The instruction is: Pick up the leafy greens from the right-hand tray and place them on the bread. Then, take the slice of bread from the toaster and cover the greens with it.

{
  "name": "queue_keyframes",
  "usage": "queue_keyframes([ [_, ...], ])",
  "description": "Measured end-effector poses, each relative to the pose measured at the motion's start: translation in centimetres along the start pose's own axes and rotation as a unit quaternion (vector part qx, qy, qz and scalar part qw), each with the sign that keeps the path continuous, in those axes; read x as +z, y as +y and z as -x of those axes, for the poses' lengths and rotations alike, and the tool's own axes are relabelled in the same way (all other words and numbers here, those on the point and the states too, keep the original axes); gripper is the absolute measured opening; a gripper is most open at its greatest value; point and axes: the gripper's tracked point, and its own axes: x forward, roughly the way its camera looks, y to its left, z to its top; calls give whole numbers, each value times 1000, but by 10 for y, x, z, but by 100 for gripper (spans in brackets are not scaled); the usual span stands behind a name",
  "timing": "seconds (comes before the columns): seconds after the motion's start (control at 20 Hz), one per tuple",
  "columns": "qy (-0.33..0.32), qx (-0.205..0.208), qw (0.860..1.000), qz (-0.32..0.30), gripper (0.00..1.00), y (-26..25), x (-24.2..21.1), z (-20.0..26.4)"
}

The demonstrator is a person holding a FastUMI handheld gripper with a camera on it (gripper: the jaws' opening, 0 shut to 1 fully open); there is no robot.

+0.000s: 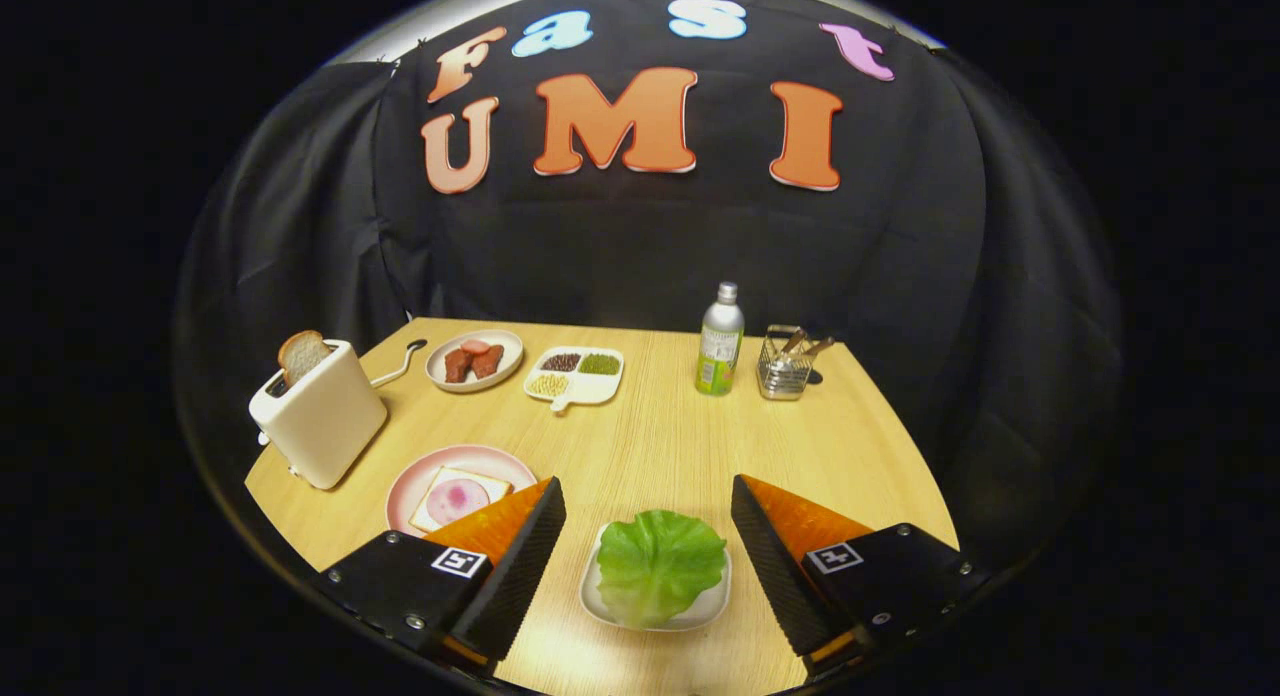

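Near the front edge of the table [850,426], the gripper [648,516] stood wide open, its fingers apart to either side of the leafy greens [660,564], which lay in a small white tray [712,608] with bare wood around it. The leaf was broad and roundish, its pale stem end toward the gripper and its ruffled edge toward the far side. By the left edge, the toaster [322,416] held an upright slice of bread [302,354]; the pink plate [410,488] beside the left finger carried the topped bread [455,498].
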Motion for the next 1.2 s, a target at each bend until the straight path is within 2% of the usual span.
queue_keyframes([
  [0.3, 103, -1, 995, 6, 100, -4, -40, -30],
  [0.6, 192, 7, 981, -18, 100, -5, -80, -56],
  [0.75, 226, 15, 974, -19, 100, -2, -98, -64],
  [1.2, 290, -18, 957, -17, 99, -9, -145, -92],
])
